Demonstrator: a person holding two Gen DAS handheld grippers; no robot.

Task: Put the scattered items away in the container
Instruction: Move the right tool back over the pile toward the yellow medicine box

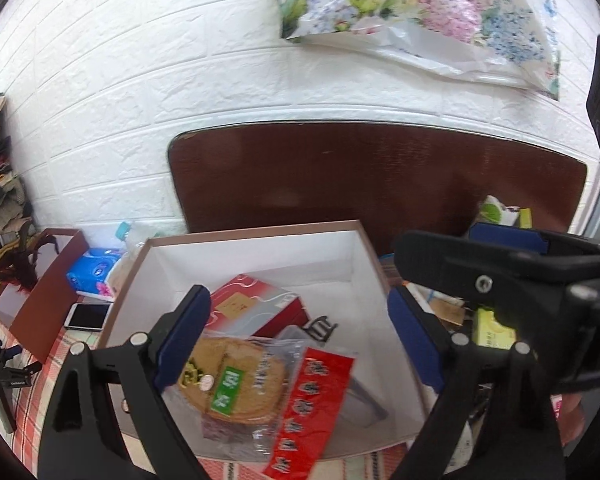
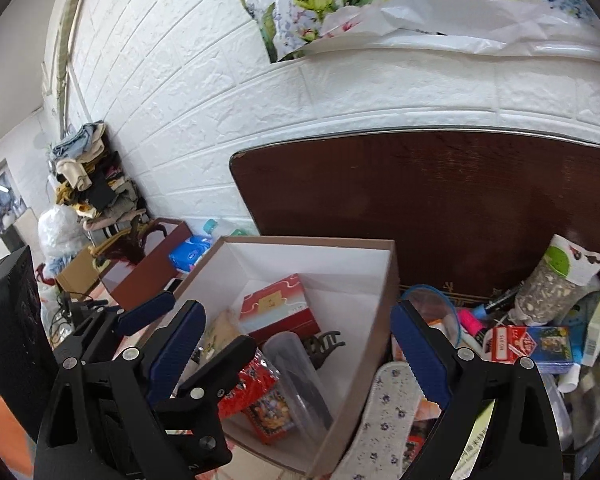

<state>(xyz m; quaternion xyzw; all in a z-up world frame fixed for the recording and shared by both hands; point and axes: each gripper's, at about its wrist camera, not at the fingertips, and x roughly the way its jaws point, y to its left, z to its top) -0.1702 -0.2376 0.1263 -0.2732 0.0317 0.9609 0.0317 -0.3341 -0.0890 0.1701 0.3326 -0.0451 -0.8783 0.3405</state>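
Observation:
A white box with a brown rim point(image 1: 260, 232) point(image 2: 312, 242) holds a red carton point(image 1: 252, 304) point(image 2: 276, 308), a pancake packet point(image 1: 232, 380), a red snack packet point(image 1: 312, 412), a black hair claw point(image 2: 324, 346) and a clear plastic tube point(image 2: 296, 372). My left gripper point(image 1: 300, 340) hovers open above the box's near half, nothing between its blue pads. My right gripper point(image 2: 298, 348) is open and empty over the box's right wall. Scattered to the right lie a card pack point(image 2: 532, 346), a seed bag point(image 2: 552, 284), a floral insole point(image 2: 384, 412) and a pink marker point(image 2: 470, 320).
A dark brown board point(image 1: 380, 172) leans on the white brick wall behind the box. To the left stand a second brown box point(image 1: 48, 280), a blue tissue pack point(image 1: 94, 270) and a phone point(image 1: 88, 316). A clothes pile point(image 2: 92, 176) sits far left.

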